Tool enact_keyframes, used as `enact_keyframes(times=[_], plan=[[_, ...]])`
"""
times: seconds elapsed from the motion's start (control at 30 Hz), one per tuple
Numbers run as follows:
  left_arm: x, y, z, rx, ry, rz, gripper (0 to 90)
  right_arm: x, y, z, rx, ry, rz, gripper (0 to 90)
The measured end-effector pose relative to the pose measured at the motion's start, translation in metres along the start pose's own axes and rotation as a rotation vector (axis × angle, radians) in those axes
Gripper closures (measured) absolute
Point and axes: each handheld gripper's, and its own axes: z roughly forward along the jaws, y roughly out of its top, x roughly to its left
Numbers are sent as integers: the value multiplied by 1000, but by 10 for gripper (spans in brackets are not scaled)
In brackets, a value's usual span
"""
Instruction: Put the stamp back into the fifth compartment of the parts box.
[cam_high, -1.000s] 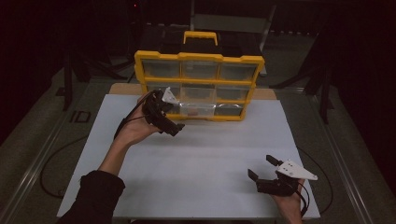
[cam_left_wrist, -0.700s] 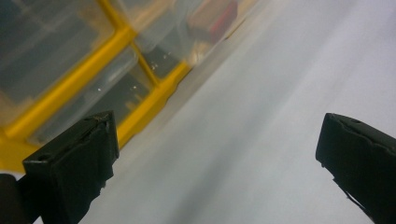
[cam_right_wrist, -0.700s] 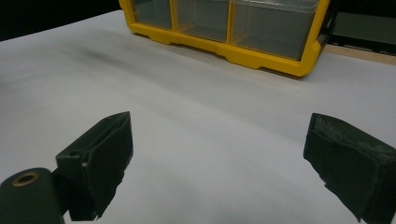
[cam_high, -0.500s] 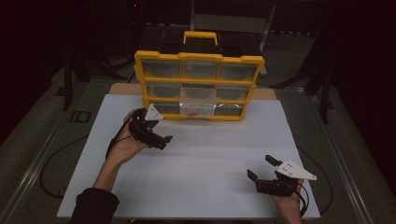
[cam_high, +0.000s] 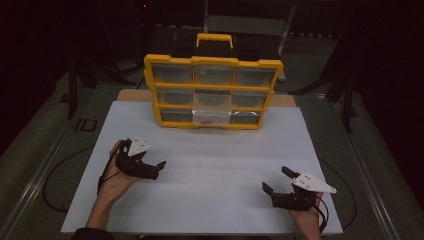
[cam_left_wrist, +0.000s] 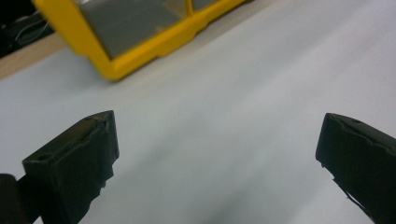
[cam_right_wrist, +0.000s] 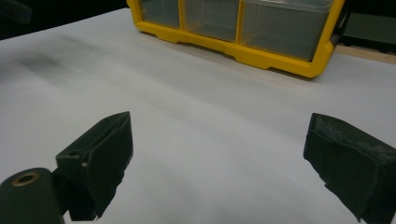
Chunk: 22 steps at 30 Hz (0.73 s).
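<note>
A yellow organizer case with clear drawers stands upright at the back of the white table. Its bottom middle drawer sticks out a little, and something small and reddish lies in it. My left gripper hovers open over the table's left front, well away from the case. Nothing is between its jaws in the left gripper view, where the case's corner sits at the upper left. My right gripper is low at the right front, open and empty. Ahead of it stands the case.
A black-and-yellow handle tops the case. A wooden strip runs along the table's far edge behind it. Cables trail off the table on both sides. Dark stands and chair legs surround the table.
My left gripper has drawn back from the front of the case toward the person, down to the left front of the table. The right gripper has stayed put.
</note>
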Motion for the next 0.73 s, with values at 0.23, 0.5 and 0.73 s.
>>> enact_keyframes(times=[0.23, 0.5, 0.73], plan=[[0, -29, -15, -85, 21, -51, 3, 2, 0, 2, 6, 5, -5, 82], [-2, -54, -36, -222, 78, -113, 3, 5, 0, 3, 12, 9, -14, 83], [-7, -68, -42, -266, 109, -125, 3, 7, -1, 5, 22, 9, -22, 82]])
